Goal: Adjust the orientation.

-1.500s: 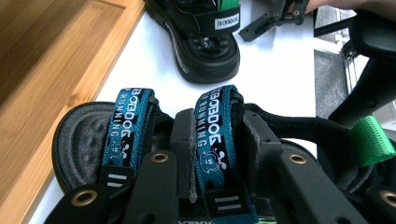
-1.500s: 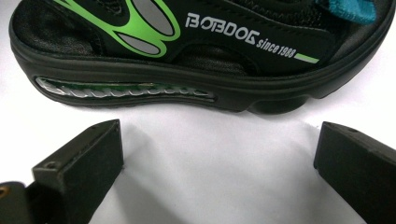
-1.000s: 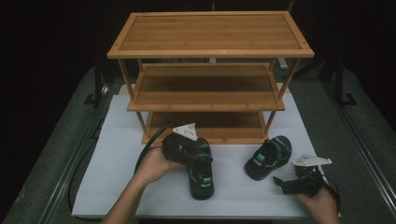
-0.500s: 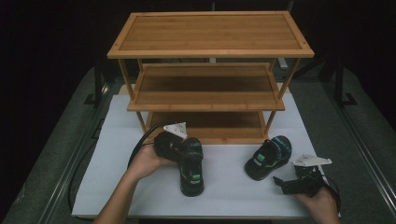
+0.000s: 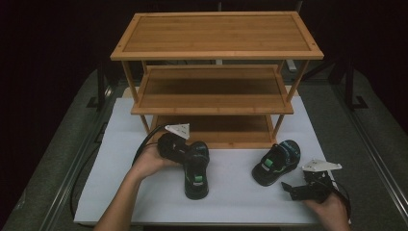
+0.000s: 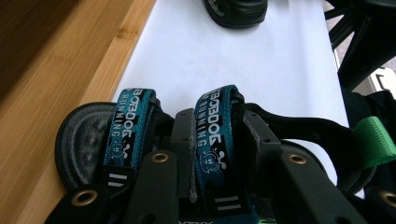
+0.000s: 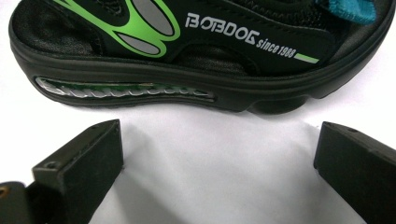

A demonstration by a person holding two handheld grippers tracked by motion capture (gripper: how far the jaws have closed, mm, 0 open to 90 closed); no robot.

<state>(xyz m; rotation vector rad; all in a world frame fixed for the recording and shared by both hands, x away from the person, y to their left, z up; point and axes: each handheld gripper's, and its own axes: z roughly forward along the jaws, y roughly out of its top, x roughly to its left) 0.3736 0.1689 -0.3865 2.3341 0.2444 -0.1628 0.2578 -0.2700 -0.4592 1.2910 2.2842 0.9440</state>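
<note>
Left gripper [image 5: 188, 153] jaws clamped on sandal [image 5: 196, 169] strap, just before bamboo rack [image 5: 216, 101]. Right gripper [image 5: 294, 188] jaws wide, empty, near second sandal [image 5: 277, 161]. Advice: keep sole level, slide onto bottom shelf.

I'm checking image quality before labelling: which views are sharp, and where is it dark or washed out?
High view: dark surround beyond the white mat, bamboo rack evenly lit, slightly soft. Left gripper view: strap lettering on the held sandal sharp, upper right washed out. Right gripper view: the second sandal crisp, mat nearly blown white.
</note>
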